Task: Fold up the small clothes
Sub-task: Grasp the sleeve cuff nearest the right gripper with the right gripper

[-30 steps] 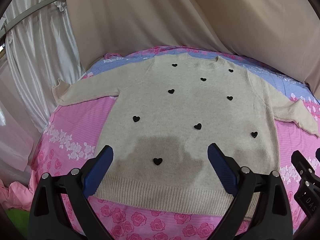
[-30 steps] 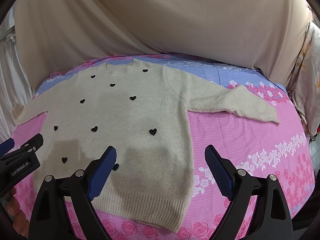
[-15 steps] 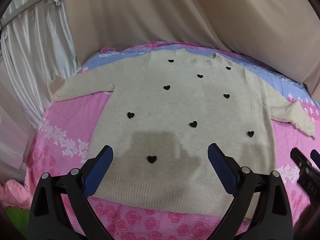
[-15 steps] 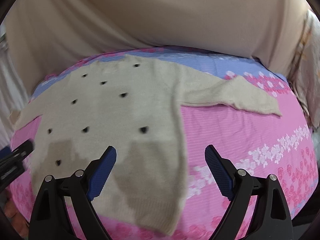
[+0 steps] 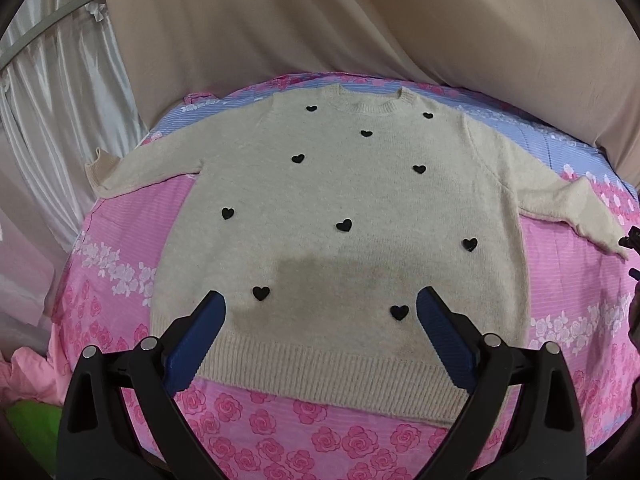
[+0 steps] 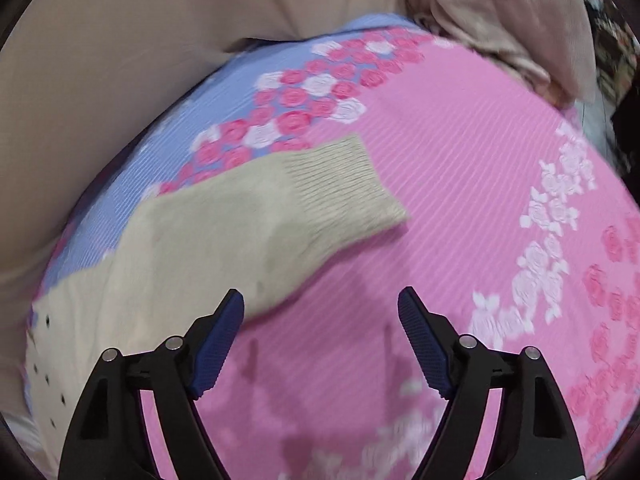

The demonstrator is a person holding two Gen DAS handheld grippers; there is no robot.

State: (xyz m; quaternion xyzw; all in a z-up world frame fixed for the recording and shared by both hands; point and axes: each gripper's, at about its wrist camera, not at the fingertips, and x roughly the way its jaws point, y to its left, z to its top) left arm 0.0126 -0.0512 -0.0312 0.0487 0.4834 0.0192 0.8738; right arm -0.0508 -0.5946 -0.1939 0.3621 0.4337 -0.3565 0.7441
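Two grippers are hovering: left gripper (image 5: 320,322) is gaping over the beige knitted sweater with black hearts (image 5: 340,216), empty; right gripper (image 6: 320,316) is closing, nothing between, ribbed cuff (image 6: 340,184) just ahead.

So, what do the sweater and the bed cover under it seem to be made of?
The beige sweater looks like a soft, matte knit, perhaps wool or acrylic: its surface is fuzzy, and its hem and cuff are ribbed. The floral bed cover seems a thin printed woven fabric, probably cotton or a blend: fine ridged stripes, no sheen.
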